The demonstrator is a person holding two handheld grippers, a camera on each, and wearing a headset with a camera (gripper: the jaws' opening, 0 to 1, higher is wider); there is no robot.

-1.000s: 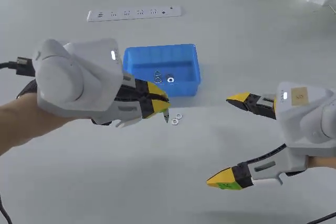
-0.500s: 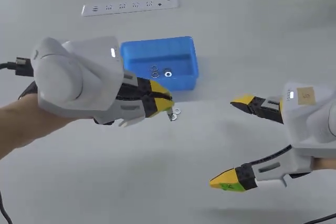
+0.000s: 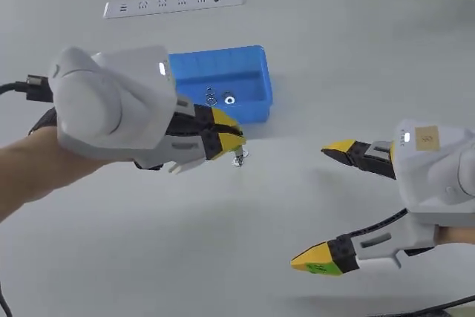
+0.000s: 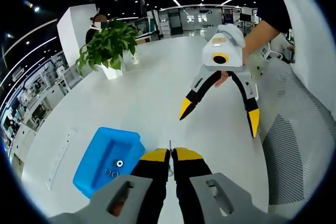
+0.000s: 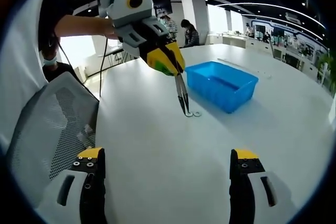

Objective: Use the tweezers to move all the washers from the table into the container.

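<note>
At far left of the head view, a person's hand holds the left gripper [image 3: 231,136] low over a white table [image 3: 223,257]. Its yellow-tipped jaws are clenched on a thin pair of tweezers [image 5: 181,92], which stick out beyond the jaw tips and slant down to the tabletop. In the left gripper view the two jaws sit pressed together, with the tweezers as a fine line between them.

The tweezer tips rest at two small metal washers [image 5: 195,114] lying side by side on the table, just in front of the left gripper's jaws. The tips meet the nearer washer, but it cannot be told whether they have pinched it.

Just beyond these washers stands the blue container [image 3: 252,61], an open rectangular tray. More washers lie on its floor, one of them with a white centre. Farther back on the table lies a white power strip [image 3: 174,4].

At right, well apart from the washers and the container, the right gripper [image 3: 319,206] hangs above bare table with its jaws spread wide and nothing between them.

In the left gripper view a potted plant [image 4: 107,45] stands on the table's far side.
</note>
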